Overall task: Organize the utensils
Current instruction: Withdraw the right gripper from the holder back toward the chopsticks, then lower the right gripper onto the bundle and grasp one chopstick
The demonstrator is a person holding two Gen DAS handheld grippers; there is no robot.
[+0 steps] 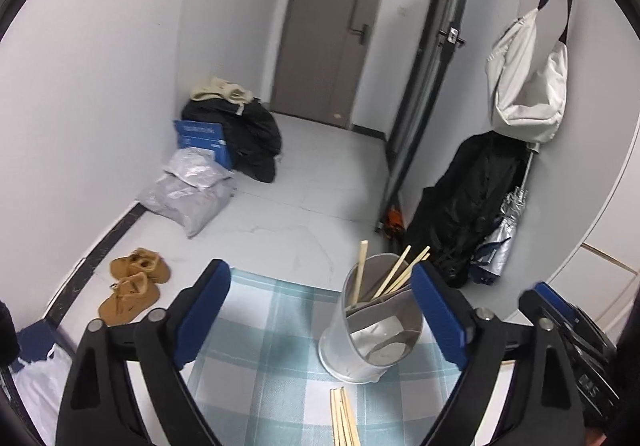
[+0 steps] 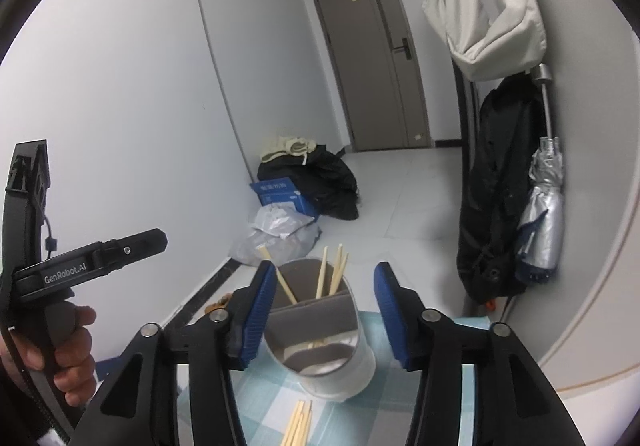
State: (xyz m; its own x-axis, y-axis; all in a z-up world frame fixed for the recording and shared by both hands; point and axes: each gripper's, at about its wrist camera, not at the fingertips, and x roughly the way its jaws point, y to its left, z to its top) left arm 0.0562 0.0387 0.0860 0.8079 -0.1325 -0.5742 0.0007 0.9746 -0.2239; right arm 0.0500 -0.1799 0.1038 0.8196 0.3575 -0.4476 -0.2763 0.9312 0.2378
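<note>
Left gripper (image 1: 320, 310), black frame with blue pads, is standing wide apart with nothing between its pads. The round grey-white plastic utensil holder with inner dividers (image 1: 370, 342) is sitting just inside the right pad, apart from the left pad; whether the right pad is touching its rim is unclear. Pale wooden chopsticks in the holder (image 1: 394, 274) are leaning upright out of its far compartments. A loose bundle of pale wooden chopsticks (image 1: 344, 420) is lying flat on the blue-and-white checked tablecloth (image 1: 260, 346), nearer the camera than the holder and between the two fingers.

Right gripper (image 2: 326, 314), same black-and-blue build, is also released, jaws parted with the holder (image 2: 320, 342) sitting between them, closer to the left pad and well clear of the right one; no pad is pressing on it. Chopsticks in the holder (image 2: 332, 274) are poking up just ahead of the fingertips. The loose bundle (image 2: 298, 424) is lying on the tablecloth (image 2: 256, 398) just below the holder, between the finger bases.

To the left of the right gripper, a person's hand (image 2: 68, 350) is gripping the handle of the other black tool.

Beyond both tools: brown slippers (image 1: 134, 286) on the pale tiled floor left of the left gripper, a grey door (image 1: 324, 29) far ahead, a white bag (image 2: 480, 1) hanging on the wall to the right.
</note>
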